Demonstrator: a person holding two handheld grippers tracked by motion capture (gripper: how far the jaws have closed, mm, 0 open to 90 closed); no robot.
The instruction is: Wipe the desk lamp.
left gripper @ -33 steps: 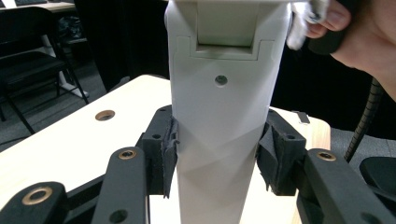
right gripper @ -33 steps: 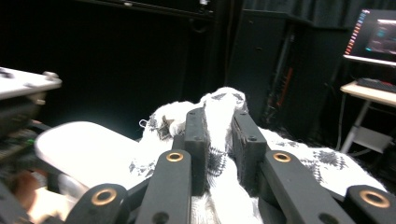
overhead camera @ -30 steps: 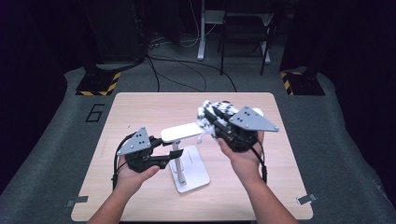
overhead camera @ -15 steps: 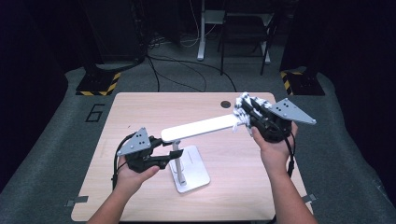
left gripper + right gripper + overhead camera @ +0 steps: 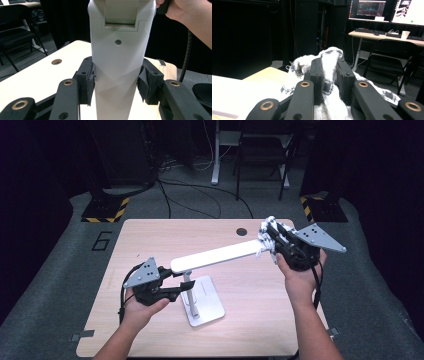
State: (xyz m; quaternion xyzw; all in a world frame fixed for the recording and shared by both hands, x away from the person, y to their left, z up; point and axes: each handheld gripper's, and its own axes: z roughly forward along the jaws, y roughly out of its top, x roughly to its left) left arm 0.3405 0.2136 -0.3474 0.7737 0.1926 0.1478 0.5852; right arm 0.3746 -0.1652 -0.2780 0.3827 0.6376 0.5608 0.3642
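Open tabletop (image 5: 150, 240) behind the raised lamp arm (image 5: 220, 256).

A lab: dark curtains, floor cables (image 5: 200, 195), hazard-taped stands (image 5: 106, 210), monitors (image 5: 368, 8) on a desk.

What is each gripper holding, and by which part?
Left gripper clamps the white desk lamp by its upright stem. Right gripper pinches a bunched patterned cloth at the lamp head's far end.

The left gripper (image 5: 176, 289) points level to the right, with its jaws half closed. The right gripper (image 5: 270, 236) is up and far right of it, with jaws clamped together and both forearms stretched forward.
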